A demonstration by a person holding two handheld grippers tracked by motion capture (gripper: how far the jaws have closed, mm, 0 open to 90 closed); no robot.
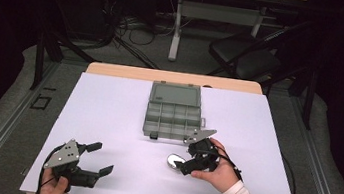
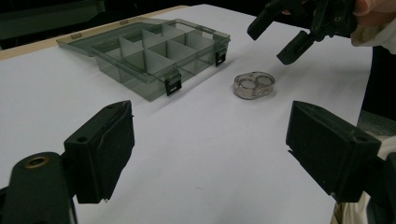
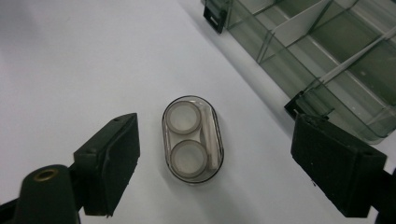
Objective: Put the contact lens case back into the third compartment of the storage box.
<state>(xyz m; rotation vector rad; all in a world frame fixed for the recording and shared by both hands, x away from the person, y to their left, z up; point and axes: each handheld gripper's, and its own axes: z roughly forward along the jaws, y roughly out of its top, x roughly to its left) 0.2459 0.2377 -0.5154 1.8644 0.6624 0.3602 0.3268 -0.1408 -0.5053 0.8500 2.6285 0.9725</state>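
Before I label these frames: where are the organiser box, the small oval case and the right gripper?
organiser box (image 1: 173,118): high view, divider grid.
small oval case (image 3: 192,138): right gripper view, clear lid centre.
right gripper (image 2: 280,38): left gripper view, gap between its fingertips.

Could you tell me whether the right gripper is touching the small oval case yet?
Apart. In the right gripper view, the right gripper has its jaws open, with white table visible between each and the small oval case.

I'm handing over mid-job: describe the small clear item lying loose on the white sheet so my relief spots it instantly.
Start at the open grey compartment box at the middle of the white sheet. Just in front of its near right corner, below the open right tool, lies a small clear oval case with two round rings inside. It is the one loose item on the sheet.
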